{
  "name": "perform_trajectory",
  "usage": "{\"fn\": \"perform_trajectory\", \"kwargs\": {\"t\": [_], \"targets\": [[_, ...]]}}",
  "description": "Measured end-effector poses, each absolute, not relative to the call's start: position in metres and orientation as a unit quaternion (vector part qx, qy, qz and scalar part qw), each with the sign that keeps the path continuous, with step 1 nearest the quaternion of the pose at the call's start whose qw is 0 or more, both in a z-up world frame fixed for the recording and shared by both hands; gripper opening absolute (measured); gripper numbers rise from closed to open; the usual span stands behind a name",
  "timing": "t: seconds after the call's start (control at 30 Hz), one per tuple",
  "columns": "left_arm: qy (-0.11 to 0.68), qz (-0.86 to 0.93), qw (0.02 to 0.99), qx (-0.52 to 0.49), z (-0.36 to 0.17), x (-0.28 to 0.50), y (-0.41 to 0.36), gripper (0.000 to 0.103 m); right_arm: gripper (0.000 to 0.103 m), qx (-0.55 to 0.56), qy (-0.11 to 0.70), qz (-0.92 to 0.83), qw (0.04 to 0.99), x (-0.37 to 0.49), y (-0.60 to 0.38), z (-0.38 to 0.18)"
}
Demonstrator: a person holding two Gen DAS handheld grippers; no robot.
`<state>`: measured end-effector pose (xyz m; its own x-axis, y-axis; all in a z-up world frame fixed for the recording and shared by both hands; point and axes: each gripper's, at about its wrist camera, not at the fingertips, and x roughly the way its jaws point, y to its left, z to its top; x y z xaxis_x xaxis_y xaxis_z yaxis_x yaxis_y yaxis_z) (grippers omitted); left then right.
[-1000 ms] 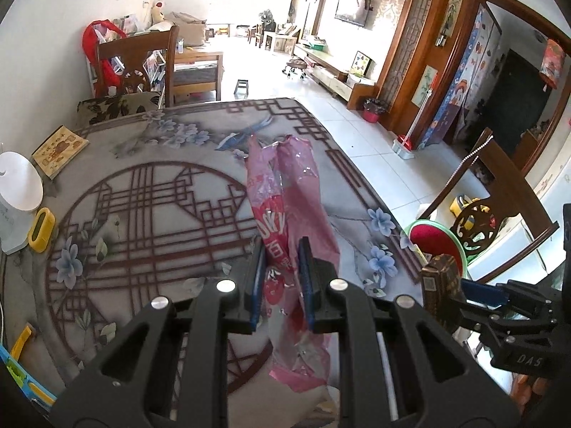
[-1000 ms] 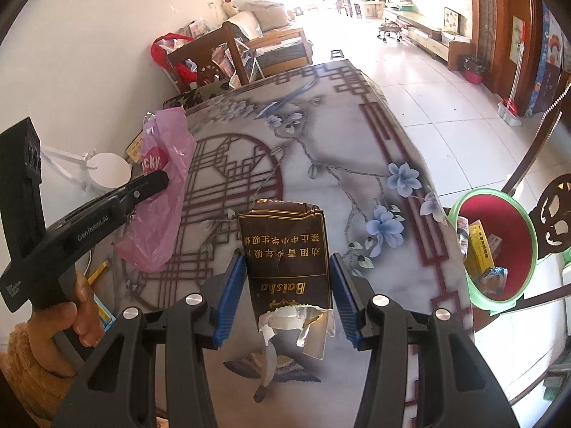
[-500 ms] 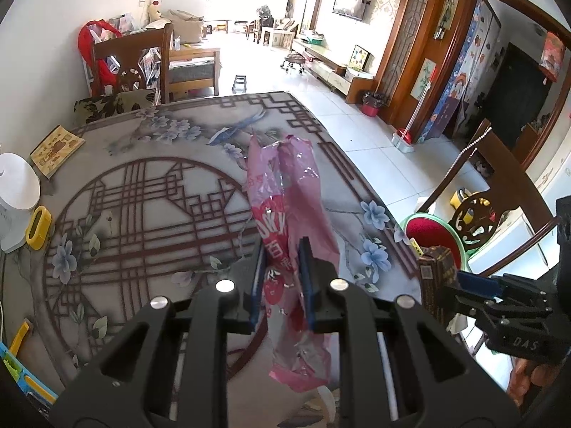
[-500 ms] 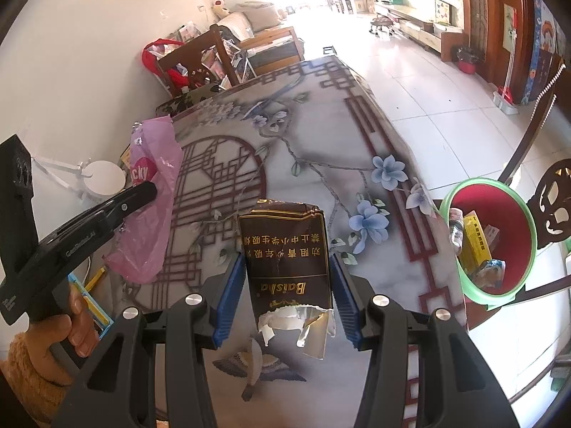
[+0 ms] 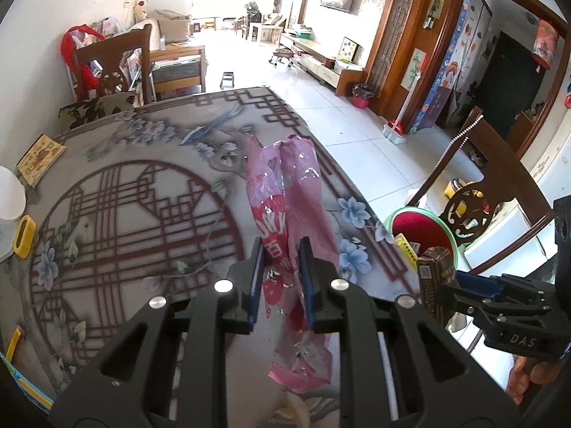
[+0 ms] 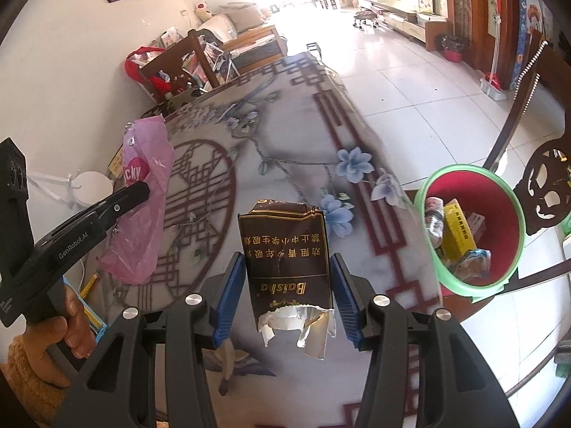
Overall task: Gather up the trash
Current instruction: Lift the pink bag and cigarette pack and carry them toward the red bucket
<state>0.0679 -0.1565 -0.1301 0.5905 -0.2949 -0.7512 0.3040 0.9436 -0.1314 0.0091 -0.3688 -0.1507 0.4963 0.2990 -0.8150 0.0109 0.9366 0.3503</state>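
Observation:
My left gripper (image 5: 282,280) is shut on a crumpled pink plastic wrapper (image 5: 289,214) that sticks up and hangs down between its blue pads, above the patterned tablecloth (image 5: 125,214). The same wrapper (image 6: 142,207) shows at the left of the right wrist view. My right gripper (image 6: 287,285) is shut on a torn brown cigarette pack (image 6: 287,253), held over the table's right edge. A green-rimmed red bin (image 6: 496,285) stands on the floor just right of the table, with several pieces of trash inside. That bin (image 5: 399,217) also appears beyond the right gripper (image 5: 446,281) in the left wrist view.
A dark wooden chair (image 6: 546,185) stands right behind the bin. On the table's left side are a white round device (image 5: 9,192), a yellow object (image 5: 23,235) and a patterned card (image 5: 41,155). Another chair (image 5: 114,67) stands at the table's far end. Tiled floor stretches beyond.
Both grippers have carried their loads to the right, toward the bin; the bin now sits larger and closer in both views. Both grips are unchanged.

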Motion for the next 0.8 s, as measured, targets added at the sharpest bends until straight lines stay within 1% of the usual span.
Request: {"fn": "perform_trajectory", "kwargs": {"t": [0.8], "targets": [[0.437,-0.224,0.87,0.048,-0.143,0.059,-0.29,0.018,0.048,0.198,0.483,0.032,0.852,-0.006,-0.502,-0.159]]}}
